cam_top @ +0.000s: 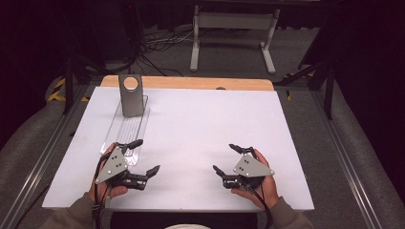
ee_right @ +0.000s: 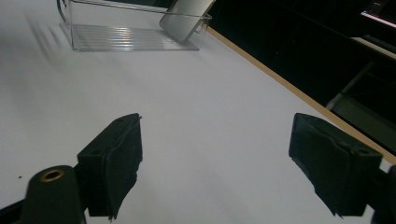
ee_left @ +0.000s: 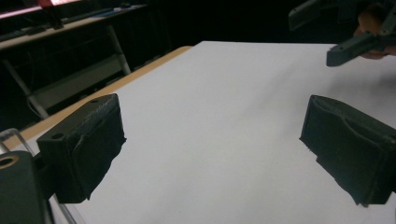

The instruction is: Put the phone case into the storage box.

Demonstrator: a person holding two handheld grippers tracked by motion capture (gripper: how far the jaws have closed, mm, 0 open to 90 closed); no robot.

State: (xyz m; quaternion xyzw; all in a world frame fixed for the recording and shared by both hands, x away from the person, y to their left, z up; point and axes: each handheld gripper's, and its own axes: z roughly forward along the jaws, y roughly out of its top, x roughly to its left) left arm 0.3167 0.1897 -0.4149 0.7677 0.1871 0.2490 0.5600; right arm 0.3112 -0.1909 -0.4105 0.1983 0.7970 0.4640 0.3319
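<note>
Both hands rest near the table's front edge, the left gripper and right gripper spread wide and empty, probably waiting to start.

The clear tray and grey plate run off the top edge.

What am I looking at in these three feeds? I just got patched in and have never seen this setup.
There is no robot arm here: a person holds a two-jaw tool in each hand. The high view looks down on a white table, with the left gripper and the right gripper near its front edge. The other two feeds come from cameras riding on each gripper, looking out between its black jaws. Both grippers are open and hold nothing. On the table's far left lies a clear plastic tray, with a grey metal plate with a round hole standing at its far end.
</note>
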